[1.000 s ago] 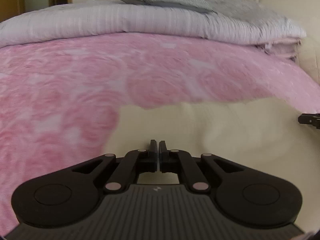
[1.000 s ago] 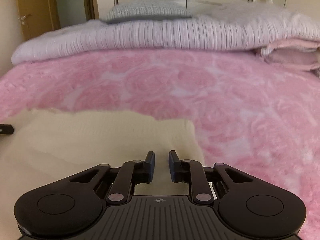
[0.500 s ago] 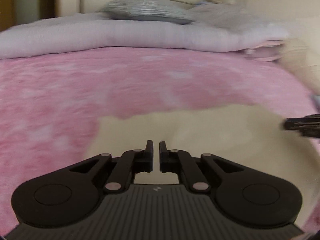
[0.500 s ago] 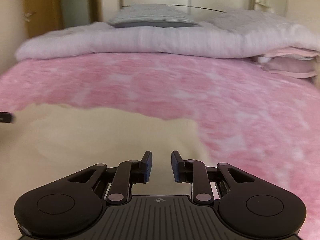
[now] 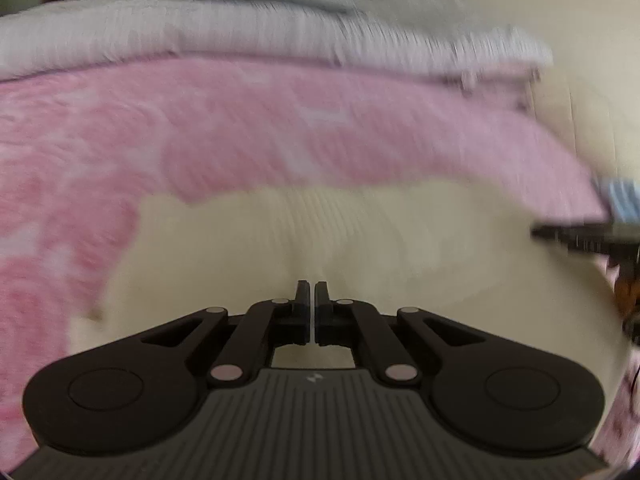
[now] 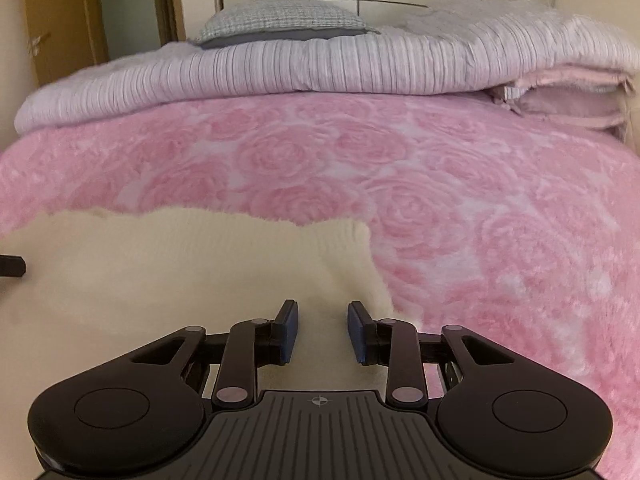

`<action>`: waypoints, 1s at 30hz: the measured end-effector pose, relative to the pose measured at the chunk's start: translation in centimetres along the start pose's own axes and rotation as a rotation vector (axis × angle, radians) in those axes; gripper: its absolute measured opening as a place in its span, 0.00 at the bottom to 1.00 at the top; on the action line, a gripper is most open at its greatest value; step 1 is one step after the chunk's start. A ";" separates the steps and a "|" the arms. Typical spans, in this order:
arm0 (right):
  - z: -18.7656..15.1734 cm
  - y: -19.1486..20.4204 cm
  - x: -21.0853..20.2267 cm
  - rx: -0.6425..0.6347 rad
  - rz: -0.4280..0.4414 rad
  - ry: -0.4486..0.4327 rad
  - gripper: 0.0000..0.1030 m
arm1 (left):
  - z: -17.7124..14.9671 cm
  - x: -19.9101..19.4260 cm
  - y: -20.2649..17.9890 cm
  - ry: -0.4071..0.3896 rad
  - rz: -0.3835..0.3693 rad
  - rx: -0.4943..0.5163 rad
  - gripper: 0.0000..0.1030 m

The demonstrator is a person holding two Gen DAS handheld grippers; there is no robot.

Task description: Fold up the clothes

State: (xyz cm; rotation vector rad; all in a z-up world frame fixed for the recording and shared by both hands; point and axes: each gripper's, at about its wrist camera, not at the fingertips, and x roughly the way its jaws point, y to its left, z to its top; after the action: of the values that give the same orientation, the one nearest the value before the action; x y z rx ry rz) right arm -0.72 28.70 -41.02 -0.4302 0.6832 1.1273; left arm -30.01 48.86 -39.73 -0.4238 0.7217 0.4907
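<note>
My left gripper (image 5: 311, 294) sits low and level over the cream knit garment (image 5: 360, 248), its two black fingers drawn nearly together with only a thin slit between them; I cannot tell whether any cloth is caught there, and this view is smeared with blur. My right gripper (image 6: 322, 314) is also low and level, pointing up the bed, its blue-padded fingers (image 6: 289, 330) spread well apart with bare cream fabric showing in the gap and nothing held. The garment lies flat on the pink rose-patterned blanket (image 6: 460, 208), under both tools; in the right view its far edge runs ragged across the blanket and its right edge falls away just beside my right finger. At the right edge of the left view I see the dark tip of the right tool, blurred. Beyond the blanket lies a folded pale striped quilt (image 6: 320, 68) with a grey pillow (image 6: 280, 16) on top.
</note>
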 end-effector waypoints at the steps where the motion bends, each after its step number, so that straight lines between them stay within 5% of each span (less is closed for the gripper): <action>1: -0.1 0.0 0.0 0.000 -0.003 0.000 0.31 | -0.1 0.6 -0.5 0.003 0.016 0.030 0.00; 7: -0.4 -0.9 -0.2 0.016 0.009 0.009 0.30 | 0.8 1.2 0.3 -0.010 0.187 0.030 0.03; 20: -5.7 -0.5 -7.9 0.077 -0.020 -0.031 0.30 | -4.7 -7.2 1.2 -0.085 0.284 0.008 0.04; 23: -7.2 -0.3 -10.0 0.095 -0.028 -0.041 0.30 | -6.2 -8.2 2.4 -0.102 0.297 -0.123 0.04; 30: -9.9 0.1 -14.9 0.158 -0.091 0.034 0.32 | -8.9 -13.6 -2.9 -0.069 0.382 -0.142 0.04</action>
State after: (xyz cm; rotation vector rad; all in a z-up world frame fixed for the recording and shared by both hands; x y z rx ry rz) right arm -7.49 12.43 -37.91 -0.3428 0.7689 0.9745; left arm -41.79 38.11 -35.55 -0.3998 0.7052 0.9158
